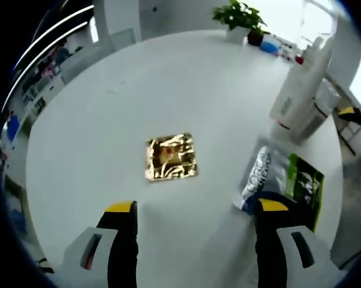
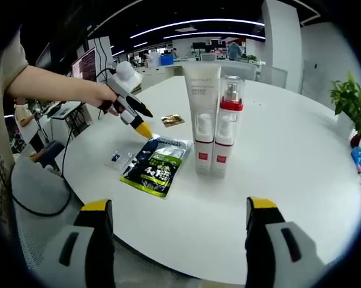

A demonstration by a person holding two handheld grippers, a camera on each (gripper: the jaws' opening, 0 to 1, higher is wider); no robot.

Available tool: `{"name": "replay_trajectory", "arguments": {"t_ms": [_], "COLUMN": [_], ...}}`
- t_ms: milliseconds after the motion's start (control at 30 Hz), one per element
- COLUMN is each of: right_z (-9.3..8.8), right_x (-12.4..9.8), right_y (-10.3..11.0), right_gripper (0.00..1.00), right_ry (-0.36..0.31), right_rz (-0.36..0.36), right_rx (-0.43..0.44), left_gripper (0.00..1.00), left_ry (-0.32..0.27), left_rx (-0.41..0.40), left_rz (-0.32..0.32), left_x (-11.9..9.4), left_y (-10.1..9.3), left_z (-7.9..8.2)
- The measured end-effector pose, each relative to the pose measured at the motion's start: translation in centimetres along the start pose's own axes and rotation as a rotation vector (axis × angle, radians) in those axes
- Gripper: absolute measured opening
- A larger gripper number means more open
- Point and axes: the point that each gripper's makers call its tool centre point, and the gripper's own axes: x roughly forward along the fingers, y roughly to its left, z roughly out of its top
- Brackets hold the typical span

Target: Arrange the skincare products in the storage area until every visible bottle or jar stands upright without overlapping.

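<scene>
A white tube (image 2: pixel 201 117) and a clear pump bottle with a red collar (image 2: pixel 228 123) stand upright, touching side by side, on the round white table (image 2: pixel 288 180). The same pair, tube (image 1: pixel 300 90) in front, stands at the right. A black-and-green sachet pack (image 2: pixel 156 165) lies flat in front of them; it is also beside my left gripper's right jaw, sachet pack (image 1: pixel 288 177). A gold foil sachet (image 1: pixel 171 157) lies ahead of my left gripper (image 1: pixel 195 207), which is open and empty. My right gripper (image 2: pixel 179 204) is open over the table's near edge.
A hand holds the left gripper (image 2: pixel 143 129) above the table, between the gold sachet (image 2: pixel 172 120) and the pack. A potted plant (image 1: pixel 237 15) and small blue and red items sit at the far rim. Office desks lie beyond.
</scene>
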Motion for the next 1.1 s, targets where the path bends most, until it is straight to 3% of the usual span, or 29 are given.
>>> {"name": "replay_trajectory", "arguments": {"t_ms": [667,1100], "right_z": [-0.2,-0.3], "right_x": [0.0,0.0], "right_y": [-0.4,-0.5], "right_gripper": [0.90,0.89], "right_ry": [0.002,0.006], "right_rz": [-0.009,-0.012], "right_rx": [0.025,0.031], "left_gripper": [0.71,0.61], "left_ry": [-0.002,0.006], "left_rx": [0.003,0.016], "left_rz": [0.025,0.015], "left_x": [2.1,3.4], "left_y": [1.2,1.5], "left_z": [2.7,4.3]}}
